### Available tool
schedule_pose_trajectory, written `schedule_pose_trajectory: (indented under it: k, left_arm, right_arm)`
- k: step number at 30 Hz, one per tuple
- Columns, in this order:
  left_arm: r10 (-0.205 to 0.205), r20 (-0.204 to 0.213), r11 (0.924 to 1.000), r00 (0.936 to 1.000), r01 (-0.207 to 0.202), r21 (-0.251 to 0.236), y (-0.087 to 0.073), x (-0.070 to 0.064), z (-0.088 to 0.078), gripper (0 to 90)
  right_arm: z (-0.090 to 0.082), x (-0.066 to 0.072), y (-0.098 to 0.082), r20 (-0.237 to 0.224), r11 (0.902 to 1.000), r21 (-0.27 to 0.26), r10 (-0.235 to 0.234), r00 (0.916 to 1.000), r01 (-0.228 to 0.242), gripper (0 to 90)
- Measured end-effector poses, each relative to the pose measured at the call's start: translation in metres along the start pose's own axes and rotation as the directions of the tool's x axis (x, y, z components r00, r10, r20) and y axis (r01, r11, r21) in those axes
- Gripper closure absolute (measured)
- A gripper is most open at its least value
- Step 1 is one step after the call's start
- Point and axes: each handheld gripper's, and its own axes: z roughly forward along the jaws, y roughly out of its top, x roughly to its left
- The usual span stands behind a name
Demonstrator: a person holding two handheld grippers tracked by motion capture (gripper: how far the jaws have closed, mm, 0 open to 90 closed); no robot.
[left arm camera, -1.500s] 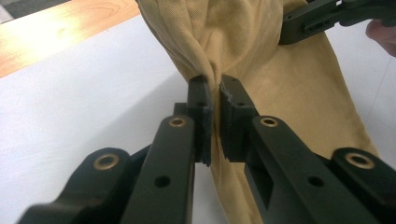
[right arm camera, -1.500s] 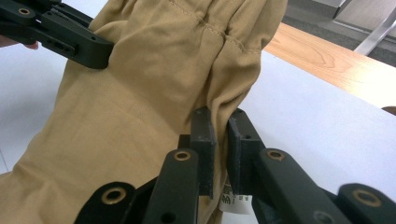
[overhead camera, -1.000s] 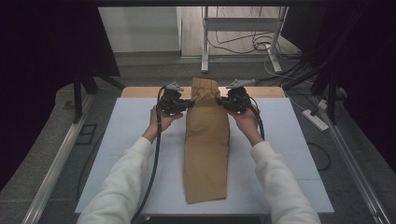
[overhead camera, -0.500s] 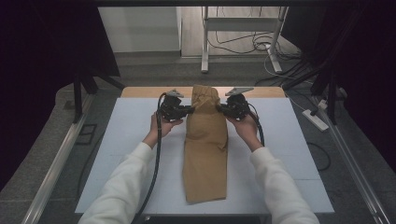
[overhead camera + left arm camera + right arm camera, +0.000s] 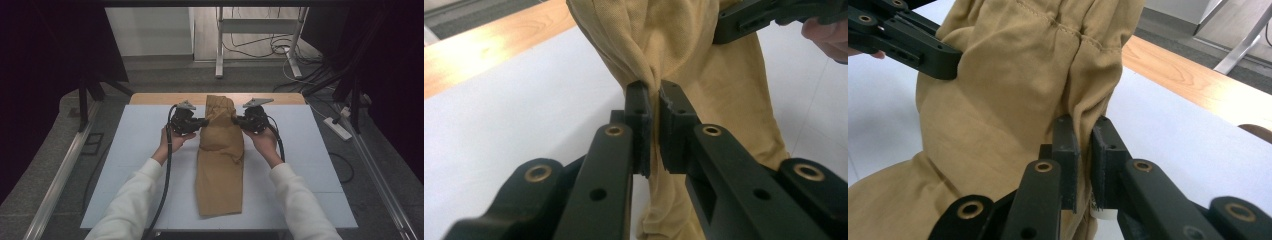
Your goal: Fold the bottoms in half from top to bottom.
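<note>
The tan cloth (image 5: pixel 220 165) looks like a pair of pants folded long and thin. It lies down the middle of the white surface (image 5: pixel 125 165), with its far end lifted up between the two tools. The left gripper (image 5: pixel 653 97) has its fingers pinched tight on a bunched fold at one edge. The right gripper (image 5: pixel 1083 127) has its fingers squeezed on the other edge, near a stitched seam.

The cloth is soft and floppy, and it seems light. It droops and wrinkles where nothing holds it up. It will not break, but it can slip or bunch if only a thin bit is pinched. The best places to hold are the thick edges at the raised end (the seams give more to bite on), one on each side, so it hangs even.

The white surface is flat and smooth, with a strip of wood (image 5: pixel 280 98) at the far edge. Past it is a grey floor (image 5: pixel 165 75) with a metal stand (image 5: pixel 260 30) and loose cables, maybe a power strip (image 5: pixel 339 129) too, though it is small. Dark curtains hang at both sides.
</note>
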Motion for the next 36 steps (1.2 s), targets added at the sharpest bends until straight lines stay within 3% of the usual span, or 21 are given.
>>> schedule_pose_trajectory:
  k: [27,36]
  left_arm:
    - [-0.021,0.040,0.9998,0.9990,0.021,0.000,-0.023,-0.008,-0.001,83.0]
    - [-0.008,0.055,1.0000,0.9985,0.007,0.003,-0.034,-0.018,-0.008,82.9]
  right_arm:
    - [-0.005,0.006,-0.015,-0.068,0.9998,0.013,0.016,0.9976,-0.015,82.2]
    - [-0.013,0.015,-0.022,-0.092,1.0000,0.003,0.008,0.9957,-0.008,82.3]
